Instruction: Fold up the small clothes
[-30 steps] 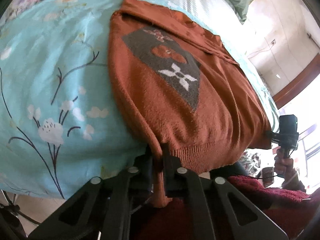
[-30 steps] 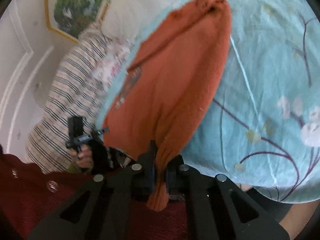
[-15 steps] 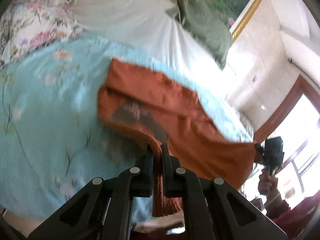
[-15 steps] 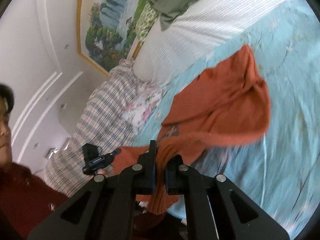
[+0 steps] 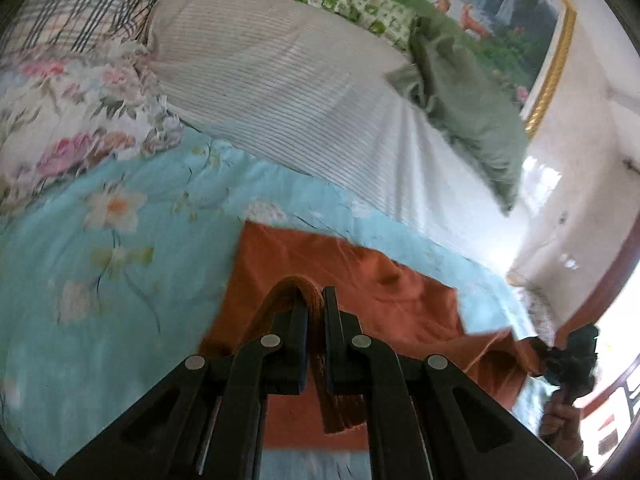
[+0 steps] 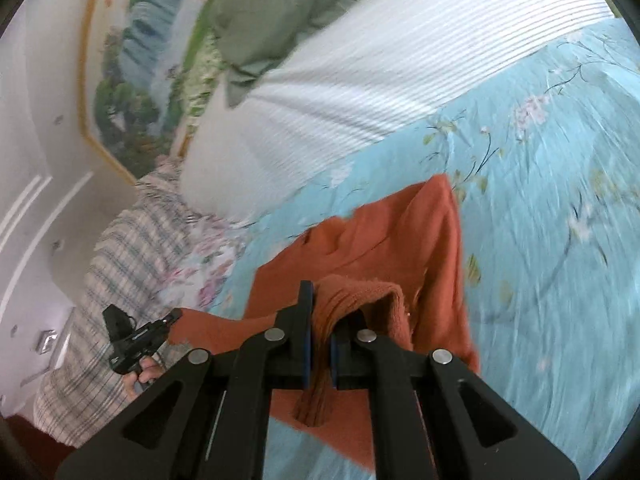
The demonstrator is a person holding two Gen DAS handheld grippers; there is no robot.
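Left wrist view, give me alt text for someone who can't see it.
The left gripper is shut on the ribbed hem of an orange sweater, lifted over a light blue floral bedspread. Beyond lie a white striped pillow and a green cushion.

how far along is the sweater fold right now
Done: nothing finished. In hand: both grippers, left and right, are shut on the sweater's hem, which is lifted over its far part, lying on the bedspread. Left: lay the hem down, release, then any further folds.
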